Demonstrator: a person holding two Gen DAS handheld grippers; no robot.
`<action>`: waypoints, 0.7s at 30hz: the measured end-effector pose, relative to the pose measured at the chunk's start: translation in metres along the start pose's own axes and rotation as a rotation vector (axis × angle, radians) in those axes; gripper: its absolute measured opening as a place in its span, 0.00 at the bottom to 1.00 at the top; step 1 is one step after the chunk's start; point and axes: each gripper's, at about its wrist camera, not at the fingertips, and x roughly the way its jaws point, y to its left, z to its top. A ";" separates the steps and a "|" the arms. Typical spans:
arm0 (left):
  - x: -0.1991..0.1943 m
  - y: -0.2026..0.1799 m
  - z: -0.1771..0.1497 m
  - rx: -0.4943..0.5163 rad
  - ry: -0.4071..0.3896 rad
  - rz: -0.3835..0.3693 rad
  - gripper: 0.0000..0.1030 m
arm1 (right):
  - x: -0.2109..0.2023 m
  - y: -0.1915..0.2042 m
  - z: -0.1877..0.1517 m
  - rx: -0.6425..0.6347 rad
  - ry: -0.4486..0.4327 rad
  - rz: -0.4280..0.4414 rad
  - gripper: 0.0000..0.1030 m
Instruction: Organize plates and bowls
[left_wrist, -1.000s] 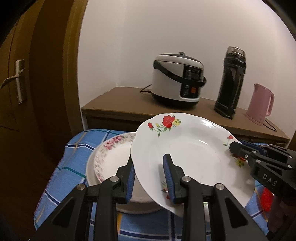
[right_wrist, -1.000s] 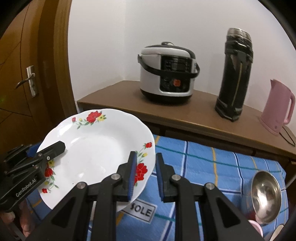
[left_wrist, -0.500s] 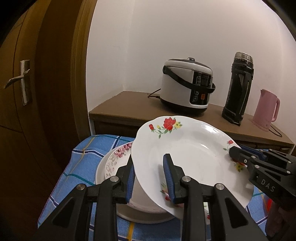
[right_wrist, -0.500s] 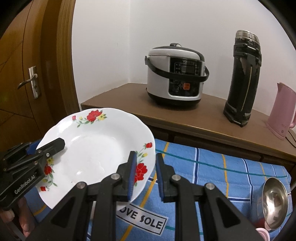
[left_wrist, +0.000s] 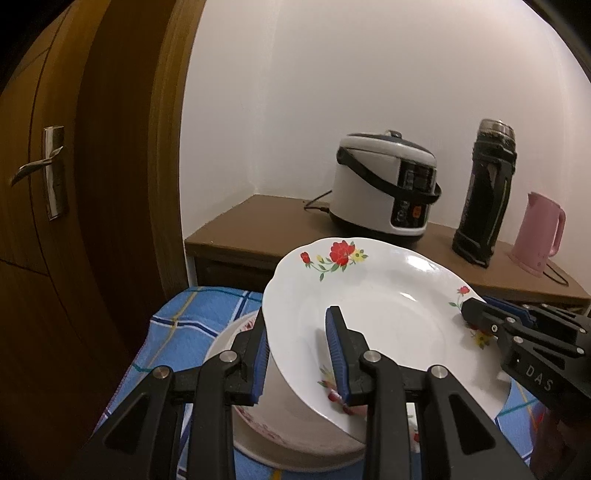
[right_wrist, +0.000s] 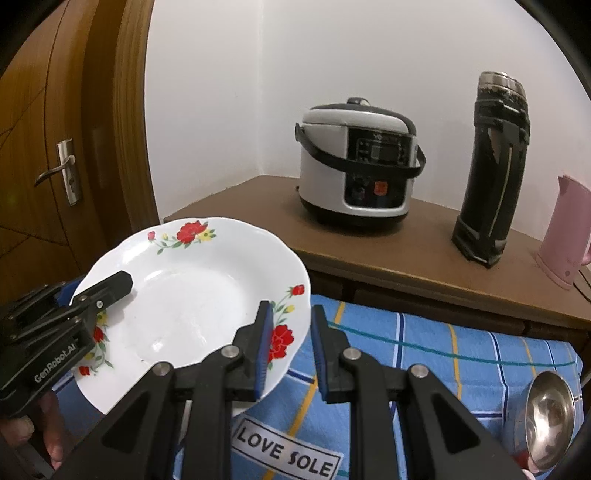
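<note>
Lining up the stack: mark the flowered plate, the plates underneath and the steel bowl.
flowered plate (left_wrist: 388, 332), left wrist view, its white well.
plates underneath (left_wrist: 295, 439), left wrist view, near rim.
steel bowl (right_wrist: 548, 417), right wrist view, shiny inside.

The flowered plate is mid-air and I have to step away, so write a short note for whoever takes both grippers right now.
Left gripper: jaws straddle the near-left rim of the flowered plate.
Right gripper: jaws straddle the opposite rim. Neither pair looks fully closed, so grip firmness is unclear.
The plate is held tilted above a stack of plates with a pink-patterned rim on the blue checked cloth.
A steel bowl lies at the cloth's right end.
Done: plate lifted over the stack.
Left: lower it onto the stack, release, then deal with the bowl.
</note>
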 end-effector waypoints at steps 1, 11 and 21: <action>-0.001 0.001 0.002 -0.004 -0.009 0.001 0.31 | 0.000 0.001 0.002 0.000 -0.005 0.001 0.20; 0.000 0.013 0.003 -0.034 -0.068 0.062 0.31 | 0.015 0.014 0.008 0.014 -0.008 0.025 0.20; 0.005 0.026 0.002 -0.079 -0.081 0.099 0.31 | 0.031 0.023 0.010 0.007 -0.002 0.056 0.20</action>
